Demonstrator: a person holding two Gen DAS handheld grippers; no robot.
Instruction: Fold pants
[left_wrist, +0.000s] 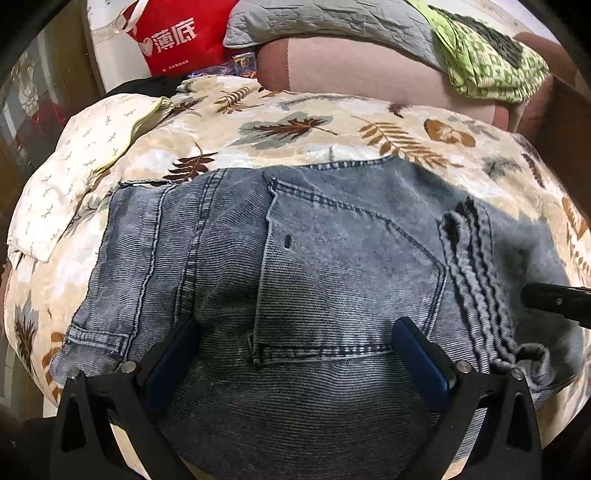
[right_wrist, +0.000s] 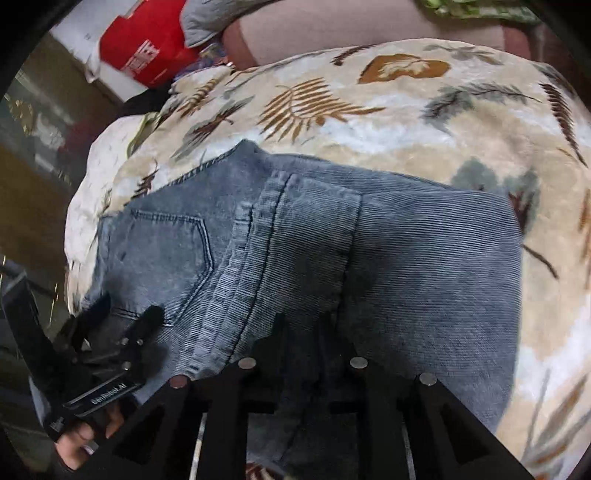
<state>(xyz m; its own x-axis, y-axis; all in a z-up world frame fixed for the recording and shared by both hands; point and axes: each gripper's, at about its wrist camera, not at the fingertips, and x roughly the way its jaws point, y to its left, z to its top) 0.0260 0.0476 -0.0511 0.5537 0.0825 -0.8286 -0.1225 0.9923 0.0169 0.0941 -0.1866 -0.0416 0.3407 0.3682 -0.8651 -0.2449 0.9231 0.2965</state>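
Blue denim pants (left_wrist: 314, 266) lie on a bed with a leaf-print cover (left_wrist: 295, 136), back pocket up. My left gripper (left_wrist: 295, 332) is open, its blue-padded fingers (left_wrist: 421, 354) spread over the pocket area, holding nothing. In the right wrist view the pants (right_wrist: 424, 258) show a folded layer over the seat. My right gripper (right_wrist: 306, 325) has its jaws close together on a fold of the denim. The left gripper (right_wrist: 125, 332) shows at lower left there, and the tip of the right gripper (left_wrist: 554, 301) at the right edge of the left wrist view.
A white patterned pillow (left_wrist: 74, 173) lies left of the pants. Behind the bed are a red bag (left_wrist: 173, 37), a grey quilt (left_wrist: 325, 18), a pink cushion (left_wrist: 362, 66) and a green cloth (left_wrist: 487, 62). The bed edge drops off at left.
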